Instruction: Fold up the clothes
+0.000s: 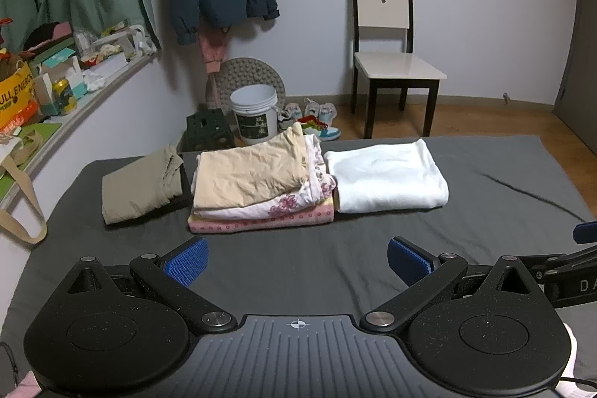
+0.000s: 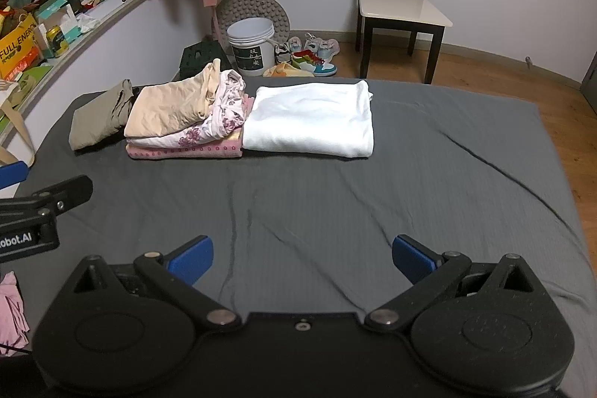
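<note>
Left gripper and right gripper both spread wide and empty over grey bed, folded clothes at twelve o'clock, yellow box reading "FULL ENERG" at ten o'clock.

The right gripper is held with its 2 blue-padded fingers spread wide above a dark grey bedsheet, nothing between them. Farther off, a folded white garment is laid just beside a stack topped by a beige garment, with a folded olive-khaki garment at the left.
</note>
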Tool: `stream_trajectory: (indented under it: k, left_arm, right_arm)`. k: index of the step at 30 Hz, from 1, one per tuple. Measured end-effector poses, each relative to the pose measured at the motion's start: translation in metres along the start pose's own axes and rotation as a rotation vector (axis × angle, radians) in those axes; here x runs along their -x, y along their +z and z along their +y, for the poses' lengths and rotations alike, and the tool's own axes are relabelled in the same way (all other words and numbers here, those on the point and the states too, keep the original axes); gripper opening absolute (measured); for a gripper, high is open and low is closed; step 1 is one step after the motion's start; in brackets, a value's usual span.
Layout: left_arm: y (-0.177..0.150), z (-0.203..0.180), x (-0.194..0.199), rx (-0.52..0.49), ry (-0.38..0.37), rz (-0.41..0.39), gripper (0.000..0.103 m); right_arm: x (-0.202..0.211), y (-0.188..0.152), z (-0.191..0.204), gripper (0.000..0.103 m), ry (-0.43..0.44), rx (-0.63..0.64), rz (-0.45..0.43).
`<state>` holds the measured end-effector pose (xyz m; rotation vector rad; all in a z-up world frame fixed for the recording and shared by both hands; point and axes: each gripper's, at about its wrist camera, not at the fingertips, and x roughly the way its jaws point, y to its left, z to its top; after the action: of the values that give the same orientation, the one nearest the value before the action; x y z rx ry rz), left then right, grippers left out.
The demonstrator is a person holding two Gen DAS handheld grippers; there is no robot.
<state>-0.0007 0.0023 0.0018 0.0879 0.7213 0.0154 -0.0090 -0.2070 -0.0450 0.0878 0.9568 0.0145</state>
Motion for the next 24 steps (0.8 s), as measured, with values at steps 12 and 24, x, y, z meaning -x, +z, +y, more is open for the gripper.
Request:
stream_trajectory:
  k: [12, 24]
  left_arm:
    - [-0.001, 0.011, 0.006, 0.002, 0.003, -0.004, 0.103]
    - [0.0, 0.014, 0.008, 0.001, 0.007, 0.0, 0.103]
  right_arm:
    - [-0.001, -0.001, 0.001, 0.103, -0.006, 0.004, -0.002]
    - [-0.003, 0.0, 0.001, 0.103, -0.007, 0.007, 0.006]
